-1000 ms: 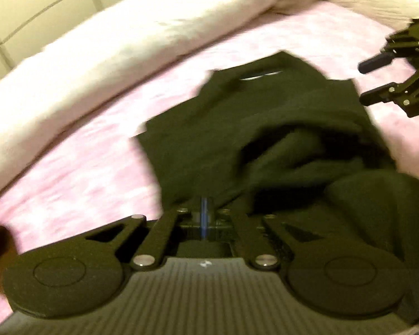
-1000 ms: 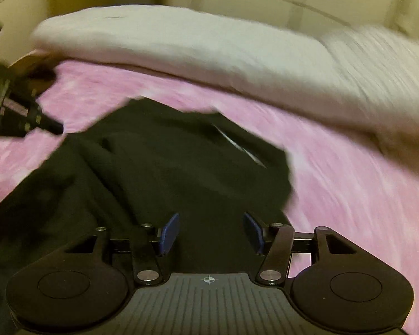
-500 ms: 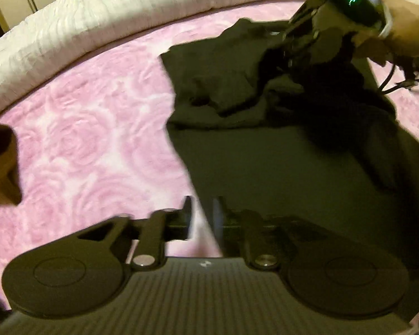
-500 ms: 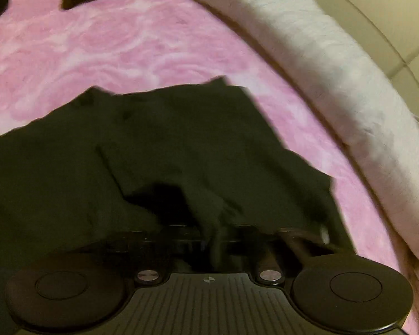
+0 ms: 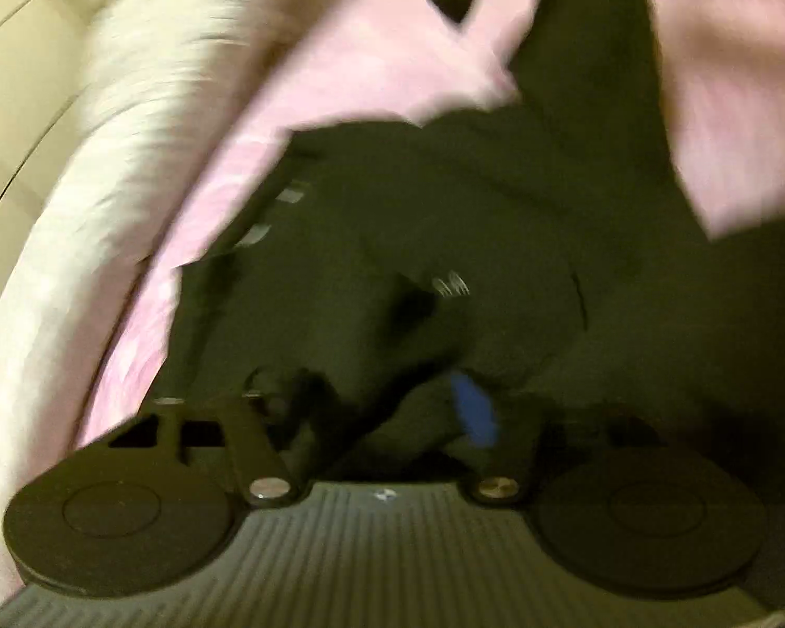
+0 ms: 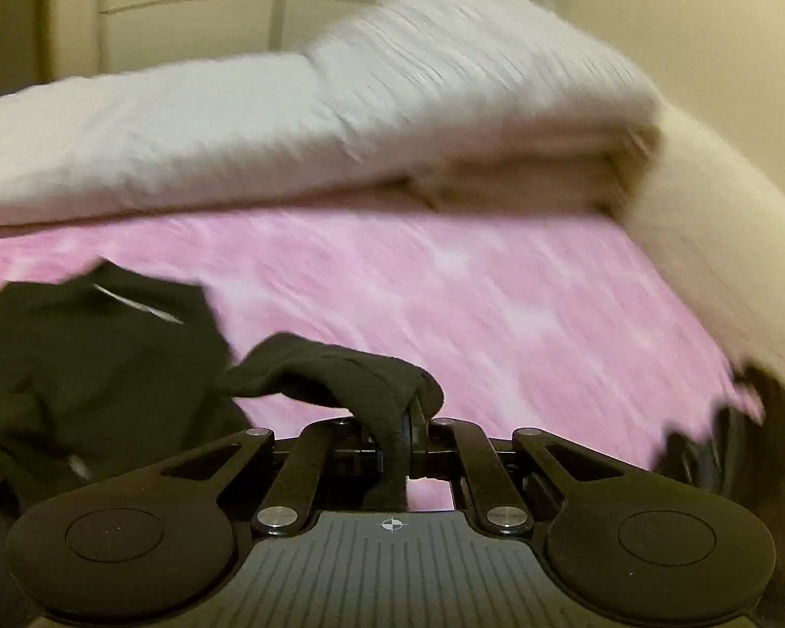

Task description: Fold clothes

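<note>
A fold of the black garment (image 6: 104,366) is pinched between the pressed-together fingers of the right gripper (image 6: 411,432), the rest being spread over the pink bedsheet (image 6: 497,303) toward nine o'clock. The white duvet (image 6: 288,125) is seen bunched at twelve o'clock. The left gripper (image 5: 392,408) is held spread over the blurred dark cloth, one blue pad (image 5: 473,413) being visible
</note>
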Tool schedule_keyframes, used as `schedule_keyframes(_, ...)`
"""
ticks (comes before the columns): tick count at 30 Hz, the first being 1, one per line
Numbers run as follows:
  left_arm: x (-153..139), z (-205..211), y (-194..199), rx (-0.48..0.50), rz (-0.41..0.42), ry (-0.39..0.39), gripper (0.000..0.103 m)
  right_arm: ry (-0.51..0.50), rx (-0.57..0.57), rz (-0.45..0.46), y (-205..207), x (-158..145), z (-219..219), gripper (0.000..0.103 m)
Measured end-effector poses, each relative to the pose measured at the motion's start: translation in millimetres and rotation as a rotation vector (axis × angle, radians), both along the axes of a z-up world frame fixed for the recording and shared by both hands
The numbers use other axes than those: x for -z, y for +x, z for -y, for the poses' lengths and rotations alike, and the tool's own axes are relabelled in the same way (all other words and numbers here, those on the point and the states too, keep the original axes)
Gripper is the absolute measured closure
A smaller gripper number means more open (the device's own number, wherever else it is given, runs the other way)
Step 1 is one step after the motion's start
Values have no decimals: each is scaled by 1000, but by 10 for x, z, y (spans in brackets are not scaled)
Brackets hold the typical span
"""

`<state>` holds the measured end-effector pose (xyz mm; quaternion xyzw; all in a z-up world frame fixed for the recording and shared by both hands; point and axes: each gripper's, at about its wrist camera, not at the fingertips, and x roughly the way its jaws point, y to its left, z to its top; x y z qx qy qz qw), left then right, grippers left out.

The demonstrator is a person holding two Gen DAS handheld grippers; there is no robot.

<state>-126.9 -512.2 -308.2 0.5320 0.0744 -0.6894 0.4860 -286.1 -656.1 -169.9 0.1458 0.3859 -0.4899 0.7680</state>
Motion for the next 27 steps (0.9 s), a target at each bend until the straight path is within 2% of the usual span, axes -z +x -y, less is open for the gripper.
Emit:
schedule_keyframes(1,62,53,-54,46,47,28,85,17,22,-1,-110,39,38,98)
schedule_keyframes(2,73,81,-81,72,71,46,87,30,36,-1,-200,86,62,98)
schedule_keyframes(7,-238,-30,-31,83,10,45,85,75,65,19,-438,203,65,98)
schedule_keyframes(9,-277,-138,-62,128,46,25,76,77,67,23,-481,249,58,98)
schedule_keyframes(10,-249,-178,-66,159,78,22,62,80,70,25,-494,267,56,98)
schedule_keyframes(11,-195,-208,-58,192,116,25,58,87,76,28,-491,278,59,98)
schedule_keyframes(15,92,-260,-29,317,273,55,57,102,87,35,-535,308,54,98)
schedule_keyframes(16,170,-255,-21,339,304,74,59,101,85,32,-545,312,41,98)
schedule_keyframes(18,220,-237,-7,347,332,84,82,106,87,26,-561,321,21,98)
schedule_keyframes(19,186,-221,7,336,331,73,98,109,88,24,-568,326,13,98)
schedule_keyframes(21,-37,-192,69,299,263,28,98,115,90,19,-578,332,-8,98)
schedule_keyframes(23,-335,-150,225,207,174,-31,98,118,86,12,-564,323,-36,98)
schedule_keyframes(24,-506,-108,364,121,108,-66,98,120,84,10,-551,316,-46,98)
schedule_keyframes(26,-882,-28,805,-126,-28,-157,99,116,79,9,-504,279,-58,98)
schedule_keyframes(27,-1030,-27,1042,-238,-49,-207,99,112,76,9,-478,256,-61,98)
